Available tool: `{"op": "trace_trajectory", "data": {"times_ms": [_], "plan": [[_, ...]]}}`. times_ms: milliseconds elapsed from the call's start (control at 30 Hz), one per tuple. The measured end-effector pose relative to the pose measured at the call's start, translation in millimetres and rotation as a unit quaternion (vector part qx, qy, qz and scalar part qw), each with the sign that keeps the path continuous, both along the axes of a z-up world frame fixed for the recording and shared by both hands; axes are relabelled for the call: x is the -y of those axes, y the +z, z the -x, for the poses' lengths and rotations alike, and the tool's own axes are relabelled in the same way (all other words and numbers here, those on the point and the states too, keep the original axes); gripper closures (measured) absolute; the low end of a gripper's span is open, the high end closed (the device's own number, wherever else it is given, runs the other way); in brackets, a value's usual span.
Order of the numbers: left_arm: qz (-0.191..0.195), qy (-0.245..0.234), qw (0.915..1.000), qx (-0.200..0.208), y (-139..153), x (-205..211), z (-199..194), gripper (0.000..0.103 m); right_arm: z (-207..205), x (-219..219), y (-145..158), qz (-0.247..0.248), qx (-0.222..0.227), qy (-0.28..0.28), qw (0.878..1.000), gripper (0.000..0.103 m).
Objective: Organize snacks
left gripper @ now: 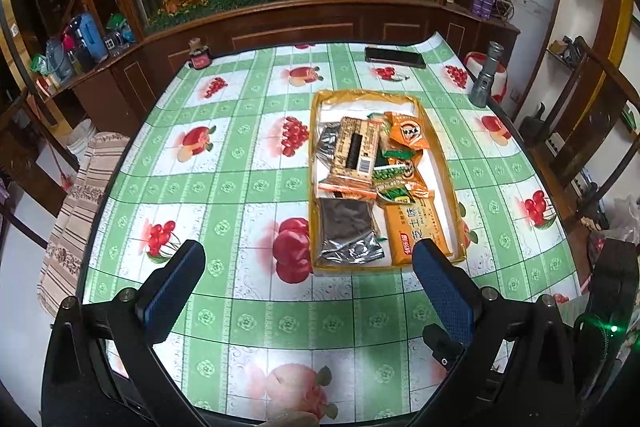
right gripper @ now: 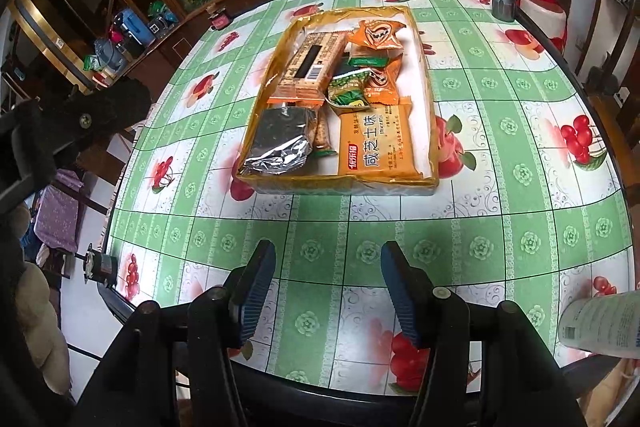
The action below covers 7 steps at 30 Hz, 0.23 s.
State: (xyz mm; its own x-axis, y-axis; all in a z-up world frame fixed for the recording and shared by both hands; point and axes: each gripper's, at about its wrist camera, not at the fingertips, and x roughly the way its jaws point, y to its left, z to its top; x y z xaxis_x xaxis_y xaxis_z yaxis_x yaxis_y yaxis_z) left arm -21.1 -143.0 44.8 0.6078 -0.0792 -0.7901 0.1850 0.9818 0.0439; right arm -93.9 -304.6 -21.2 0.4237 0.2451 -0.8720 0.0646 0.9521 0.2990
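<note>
While both grippers, left (left gripper: 308,267) wide and right (right gripper: 328,267) narrower, hang empty, snacks (right gripper: 340,99) fill the tray (right gripper: 340,185); task looks finished, withdrawal next.

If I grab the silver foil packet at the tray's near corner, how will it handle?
The silver foil packet looks crinkled and glossy, so it probably flexes and may slip between pads. Its end rests on the tray rim, so pinching that raised end seems easiest. It looks flat and thin, so probably light.
</note>
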Motion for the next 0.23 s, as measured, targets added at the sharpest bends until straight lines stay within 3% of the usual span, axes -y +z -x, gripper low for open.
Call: {"op": "trace_trajectory", "data": {"times_ms": [233], "plan": [[0.007,-0.008,0.9998,-0.017,-13,2,-7,0.0,-2,1,-8,0.002,-0.011,0.0,1.0,0.046]]}}
